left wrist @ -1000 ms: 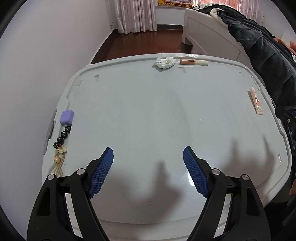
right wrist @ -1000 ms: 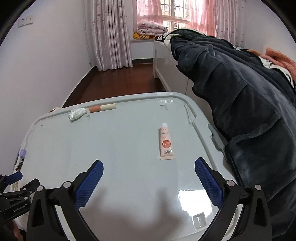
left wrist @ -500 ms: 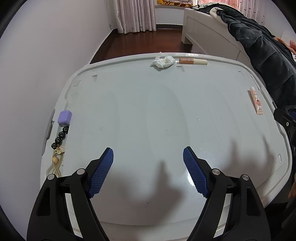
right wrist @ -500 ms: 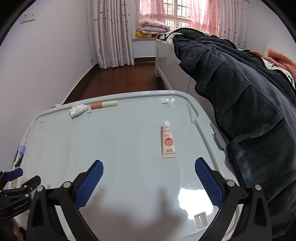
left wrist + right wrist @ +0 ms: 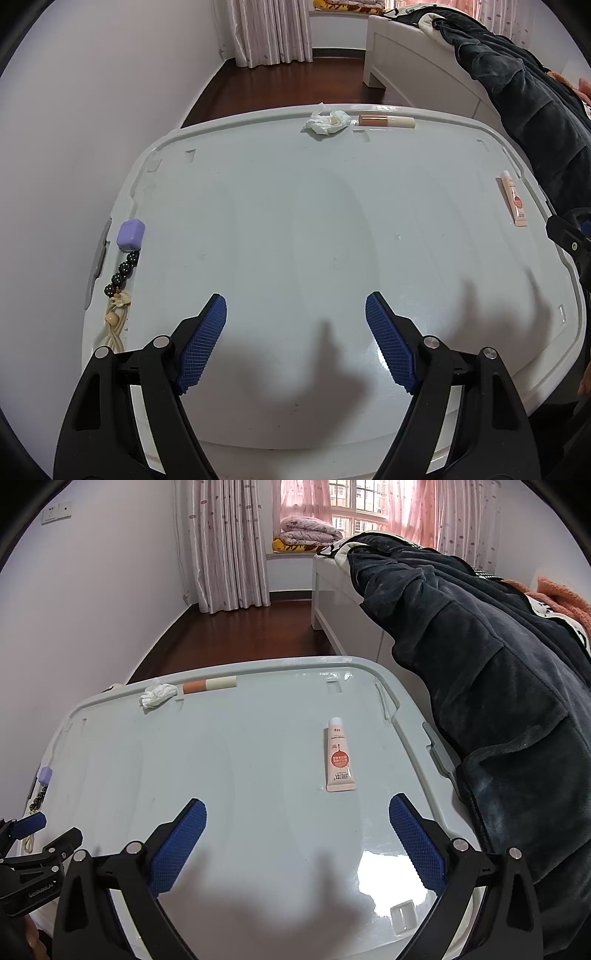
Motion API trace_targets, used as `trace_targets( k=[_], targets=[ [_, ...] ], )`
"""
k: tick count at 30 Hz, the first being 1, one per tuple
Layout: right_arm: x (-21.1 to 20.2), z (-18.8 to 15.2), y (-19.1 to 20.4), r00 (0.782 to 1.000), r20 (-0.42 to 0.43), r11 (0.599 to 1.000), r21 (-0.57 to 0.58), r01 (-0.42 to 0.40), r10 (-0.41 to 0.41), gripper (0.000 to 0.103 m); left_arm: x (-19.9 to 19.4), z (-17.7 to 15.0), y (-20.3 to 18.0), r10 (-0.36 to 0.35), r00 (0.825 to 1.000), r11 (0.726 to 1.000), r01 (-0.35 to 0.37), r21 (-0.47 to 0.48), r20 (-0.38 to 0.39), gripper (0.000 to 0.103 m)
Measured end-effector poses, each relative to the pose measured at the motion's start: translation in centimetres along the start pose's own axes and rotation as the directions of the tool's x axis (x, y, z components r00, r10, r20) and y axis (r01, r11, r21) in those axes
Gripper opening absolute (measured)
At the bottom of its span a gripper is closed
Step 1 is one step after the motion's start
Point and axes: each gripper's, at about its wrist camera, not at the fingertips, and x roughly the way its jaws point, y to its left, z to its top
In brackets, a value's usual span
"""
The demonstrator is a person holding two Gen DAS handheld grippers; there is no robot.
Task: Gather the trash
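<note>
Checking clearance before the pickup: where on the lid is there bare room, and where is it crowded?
The lid is bare across its middle, from both grippers' open fingers up to the tissue. Things sit only at the edges: tissue and stick close together at the far rim, purple case and beads along the left rim, tube near the right rim.

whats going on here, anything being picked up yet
Not yet. A person holds two grippers over a white storage-box lid; the left gripper and right gripper are both open and empty. The only obvious trash, a crumpled tissue, lies at the lid's far edge beside a cosmetic tube. A cream tube, purple case and bead string lie untouched.
</note>
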Motion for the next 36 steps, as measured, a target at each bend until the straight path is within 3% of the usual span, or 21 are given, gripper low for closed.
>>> trace_targets(
  k=[17, 20, 24, 31, 36],
  targets=[
    [0.0, -0.2, 0.1, 1.000, -0.002, 1.000, 0.002, -0.003, 0.003, 0.098, -0.2, 0.1, 0.6, -0.015, 1.000, 1.000, 0.015, -0.020, 0.016, 0.076],
    [0.1, -0.2, 0.1, 1.000, -0.003, 1.000, 0.008, -0.007, 0.007, 0.098, -0.3, 0.1, 0.9, 0.002, 1.000, 0.999, -0.001, -0.036, 0.025, 0.091],
    [0.1, -0.1, 0.0, 1.000, -0.008, 1.000, 0.015, -0.013, 0.013, 0.098, -0.4, 0.2, 1.9, -0.044, 0.998, 0.996, 0.047, -0.081, 0.032, 0.091],
    [0.1, 0.0, 0.1, 1.000, -0.008, 1.000, 0.011, -0.011, 0.011, 0.098, -0.3, 0.2, 1.9, 0.019, 0.999, 0.996, -0.016, -0.087, 0.029, 0.091],
    [0.1, 0.0, 0.0, 1.000, -0.007, 1.000, 0.013, -0.009, 0.009, 0.098, -0.2, 0.2, 2.4, 0.000, 1.000, 0.995, 0.003, -0.099, 0.029, 0.091]
  ],
)
